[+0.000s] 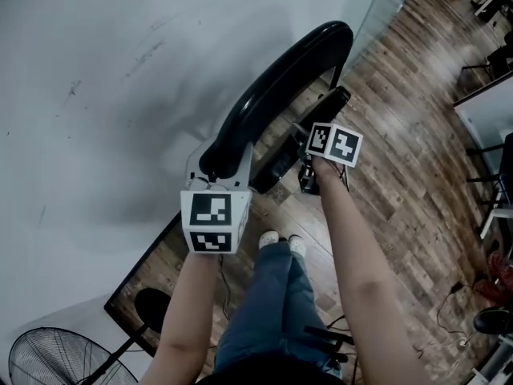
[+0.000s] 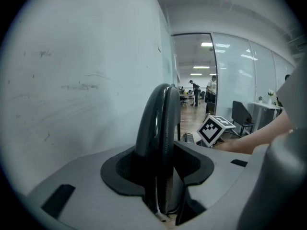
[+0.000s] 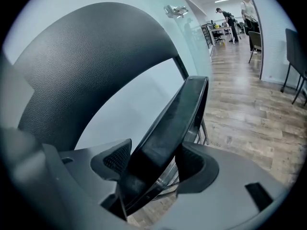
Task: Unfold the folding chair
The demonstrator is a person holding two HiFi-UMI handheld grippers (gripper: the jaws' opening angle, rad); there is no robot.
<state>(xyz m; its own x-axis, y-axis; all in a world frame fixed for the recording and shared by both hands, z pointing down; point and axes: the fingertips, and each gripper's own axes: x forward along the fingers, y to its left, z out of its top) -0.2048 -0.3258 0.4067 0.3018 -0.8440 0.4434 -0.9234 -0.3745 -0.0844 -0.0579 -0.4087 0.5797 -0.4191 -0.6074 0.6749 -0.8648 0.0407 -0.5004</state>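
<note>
Black plastic, stiff, likely weighty, smooth | folding chair (image 1: pixel 276 83) stands folded beside the white wall (image 1: pixel 96 95) | your left gripper (image 2: pixel 158 162) clamps the backrest (image 2: pixel 160 123) top rim | your right gripper (image 3: pixel 153 162) clamps the seat (image 3: pixel 177 114) edge | hold the rims square; they look slippery.

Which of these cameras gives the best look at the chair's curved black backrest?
The head view: the backrest shows as nearly one whole arch. The left gripper view shows only its thin edge, clamped in the left gripper. The right gripper view shows its textured face, but only in part.
</note>
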